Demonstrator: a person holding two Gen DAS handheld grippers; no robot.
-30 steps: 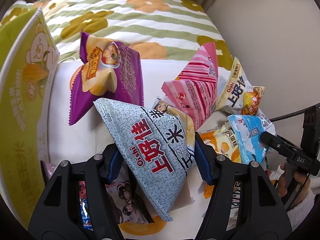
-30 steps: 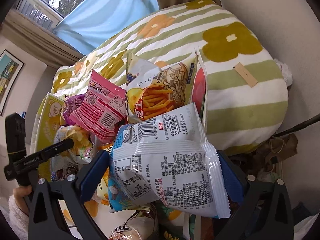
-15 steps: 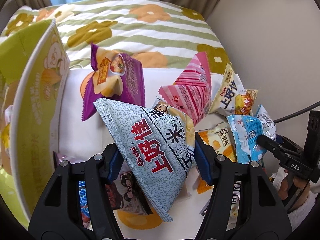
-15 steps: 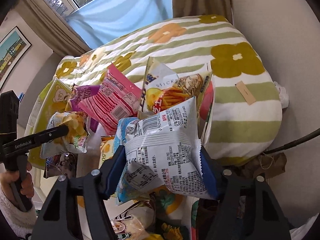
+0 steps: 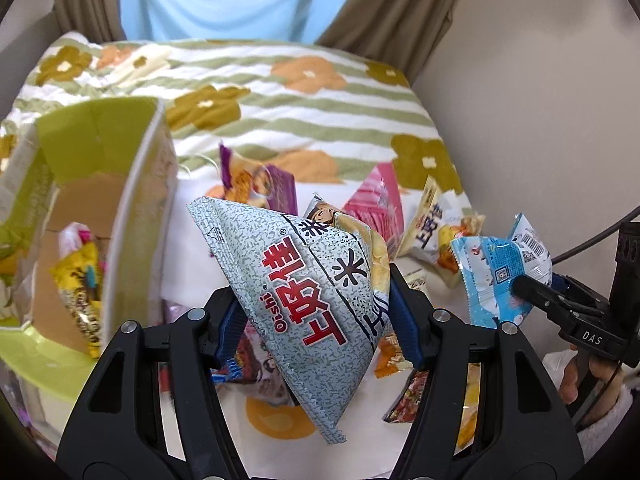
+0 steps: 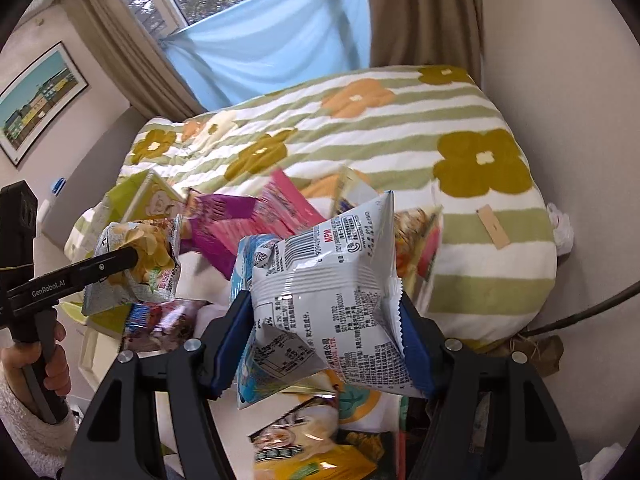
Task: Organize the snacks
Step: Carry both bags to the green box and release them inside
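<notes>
Blue pads of the left gripper (image 5: 318,320) clench a speckled grey snack bag with red lettering (image 5: 304,292), held above scattered packets; an open green cardboard box (image 5: 132,216) stands at left. Right wrist view: the right gripper (image 6: 320,344), its jaws just closed in, grasps a white-and-blue foil snack bag (image 6: 324,304) above the flowered striped blanket (image 6: 400,128).

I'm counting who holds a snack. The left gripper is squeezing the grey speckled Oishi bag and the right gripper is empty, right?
Not quite. The left gripper does squeeze the grey speckled Oishi bag, but the right gripper isn't empty: the right wrist view shows it shut on a blue and white snack packet.
</notes>
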